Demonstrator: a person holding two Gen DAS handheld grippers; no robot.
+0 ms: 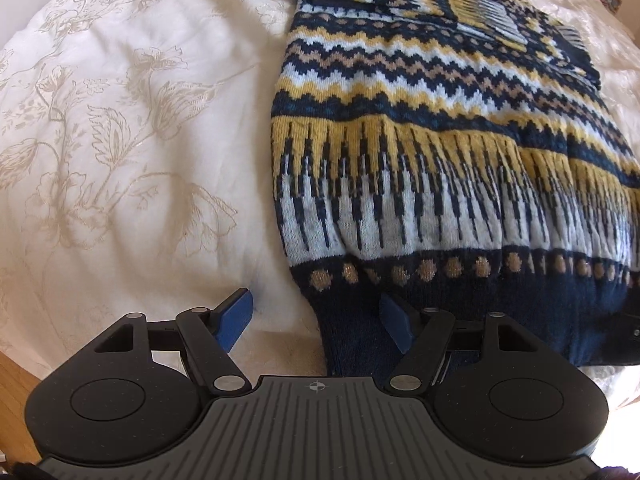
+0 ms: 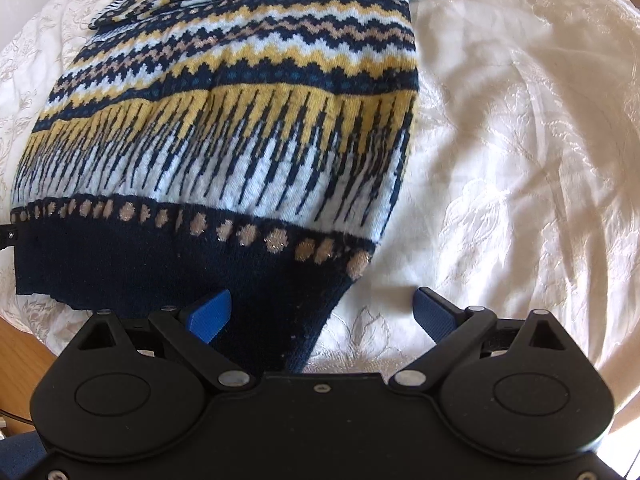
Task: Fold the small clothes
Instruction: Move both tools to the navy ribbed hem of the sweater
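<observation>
A knitted sweater (image 1: 420, 140) in navy, yellow, pale blue and tan lies flat on a white cloth, its sleeves folded in over the chest at the far end. My left gripper (image 1: 316, 312) is open and straddles the near left corner of the navy hem: one blue pad is over the cloth, the other over the hem. My right gripper (image 2: 322, 308) is open too and straddles the sweater (image 2: 224, 128) at its near right hem corner. Nothing is pinched in either one.
The white floral-embroidered cloth (image 1: 120, 140) spreads left of the sweater and the same cloth (image 2: 520, 160) spreads right of it. Wooden floor (image 1: 16, 396) shows beyond the near edge. A bit of the other gripper shows at the hem's far side (image 2: 8, 236).
</observation>
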